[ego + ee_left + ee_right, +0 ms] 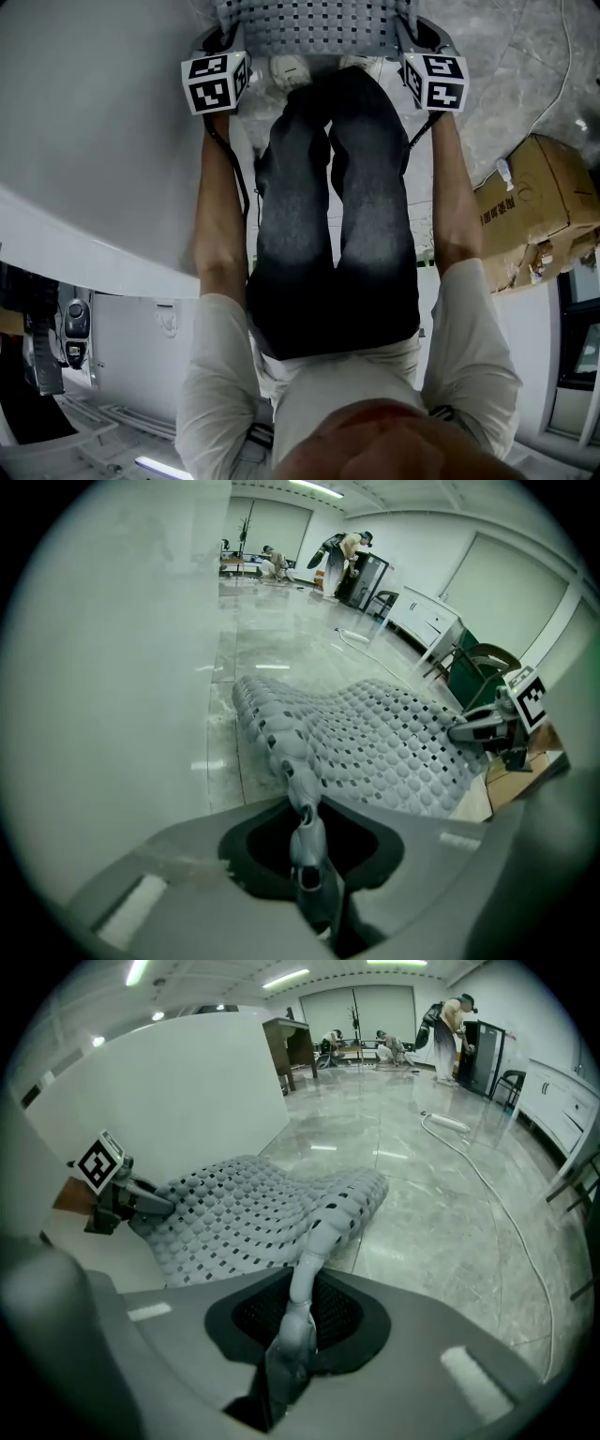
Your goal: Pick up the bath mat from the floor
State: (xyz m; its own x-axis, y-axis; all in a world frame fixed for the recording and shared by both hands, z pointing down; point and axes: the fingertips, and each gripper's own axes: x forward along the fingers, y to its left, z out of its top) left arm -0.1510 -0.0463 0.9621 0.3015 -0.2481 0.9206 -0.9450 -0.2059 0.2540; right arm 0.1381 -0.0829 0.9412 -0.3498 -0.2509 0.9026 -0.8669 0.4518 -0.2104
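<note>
The grey bath mat (309, 23), dotted with bumps and small holes, stretches between my two grippers at the top of the head view, in front of the person's shoes. My left gripper (225, 42) is shut on the mat's left near corner. In the left gripper view that corner (302, 803) runs pinched into the jaws, and the mat (375, 742) spreads away over the floor. My right gripper (413, 37) is shut on the right near corner (305, 1279). The mat (244, 1213) sags from there toward the left gripper (117, 1194).
A large white panel (84, 131) stands close on the left. A cardboard box (534, 202) sits at the right. The person's legs (333, 187) are between my arms. A hose (469, 1152) lies on the marble floor; people (450, 1016) and cabinets are far off.
</note>
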